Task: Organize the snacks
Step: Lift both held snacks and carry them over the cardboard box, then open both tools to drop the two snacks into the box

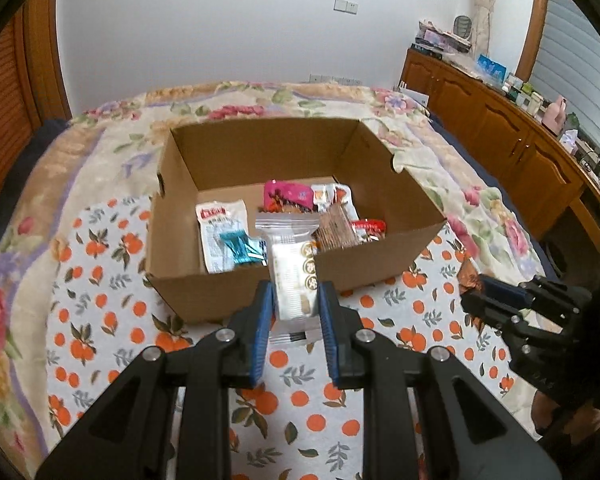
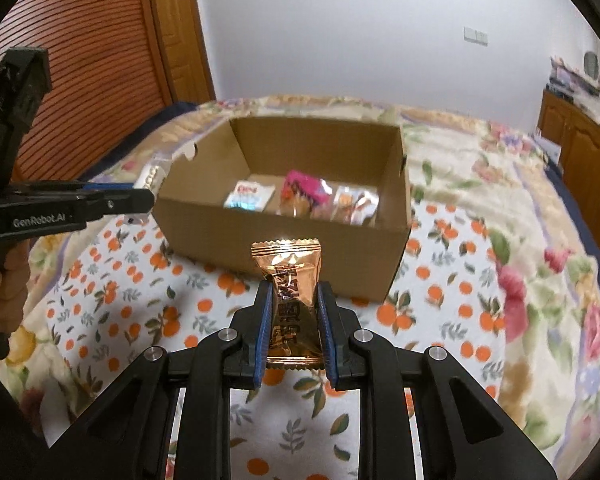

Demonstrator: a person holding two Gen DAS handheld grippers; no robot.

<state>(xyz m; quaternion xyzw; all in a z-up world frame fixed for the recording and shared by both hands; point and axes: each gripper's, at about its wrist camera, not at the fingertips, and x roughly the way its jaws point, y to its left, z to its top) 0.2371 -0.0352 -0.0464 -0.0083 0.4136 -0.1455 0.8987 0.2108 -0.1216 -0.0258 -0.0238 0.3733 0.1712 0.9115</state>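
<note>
An open cardboard box stands on the bed and holds several snack packets. My left gripper is shut on a clear white snack packet, held just in front of the box's near wall. My right gripper is shut on a copper foil snack packet, held above the cloth before the box. In the left wrist view the right gripper shows at the right. In the right wrist view the left gripper shows at the left of the box.
An orange-print cloth lies over a floral blanket on the bed. A wooden cabinet with clutter on top runs along the right. A wooden slatted door stands at the left.
</note>
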